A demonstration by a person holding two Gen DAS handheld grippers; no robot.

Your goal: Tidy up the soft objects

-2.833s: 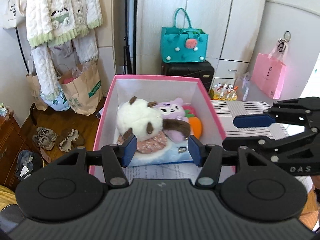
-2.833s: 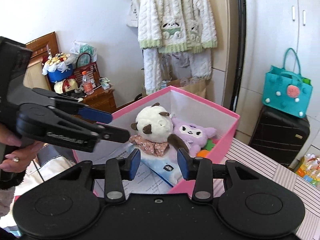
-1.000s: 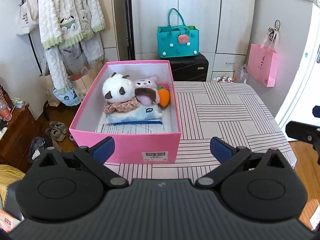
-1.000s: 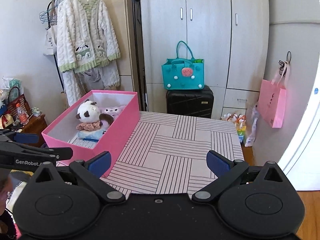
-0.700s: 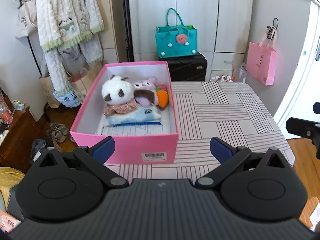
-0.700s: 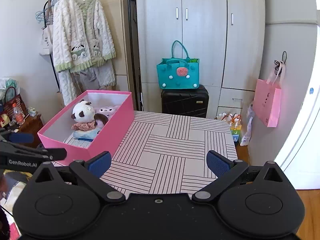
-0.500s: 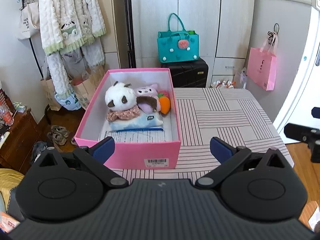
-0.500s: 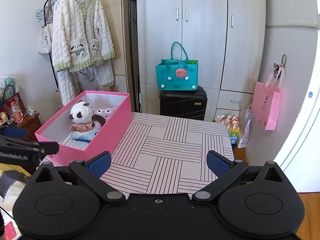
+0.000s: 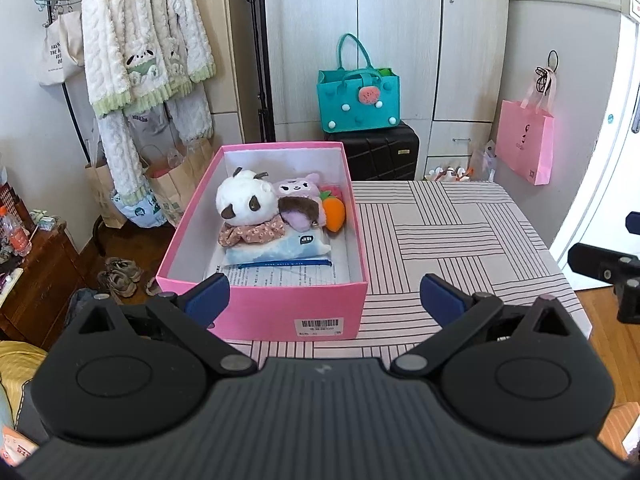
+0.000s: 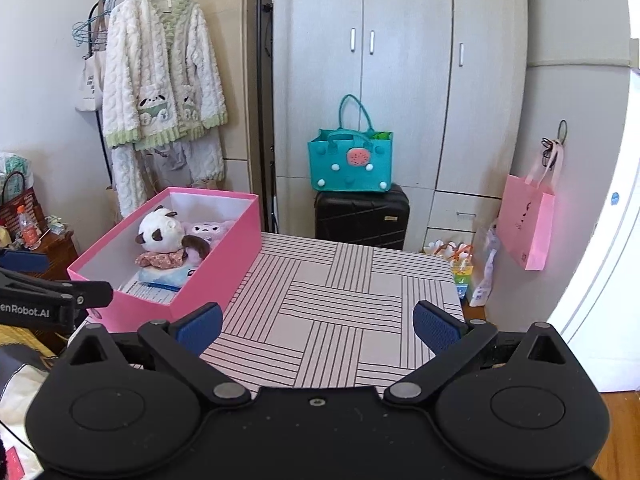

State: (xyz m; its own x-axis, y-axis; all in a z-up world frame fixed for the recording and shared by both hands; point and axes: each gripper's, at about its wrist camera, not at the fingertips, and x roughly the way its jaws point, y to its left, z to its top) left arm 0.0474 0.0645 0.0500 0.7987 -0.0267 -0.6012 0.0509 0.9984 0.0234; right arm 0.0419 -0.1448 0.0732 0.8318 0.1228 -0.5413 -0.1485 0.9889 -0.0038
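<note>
Plush toys [image 9: 256, 208] packed at far end of pink box [image 9: 280, 312] on desk [image 9: 460, 240] | left gripper [image 9: 324, 300] and right gripper [image 10: 316, 324]: jaws spread, empty, held back | risk: box overhangs desk's left edge; a nudge could tip it.

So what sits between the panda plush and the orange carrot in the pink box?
In the left wrist view, the purple plush lies between the panda plush and the carrot, all inside the pink box.
</note>
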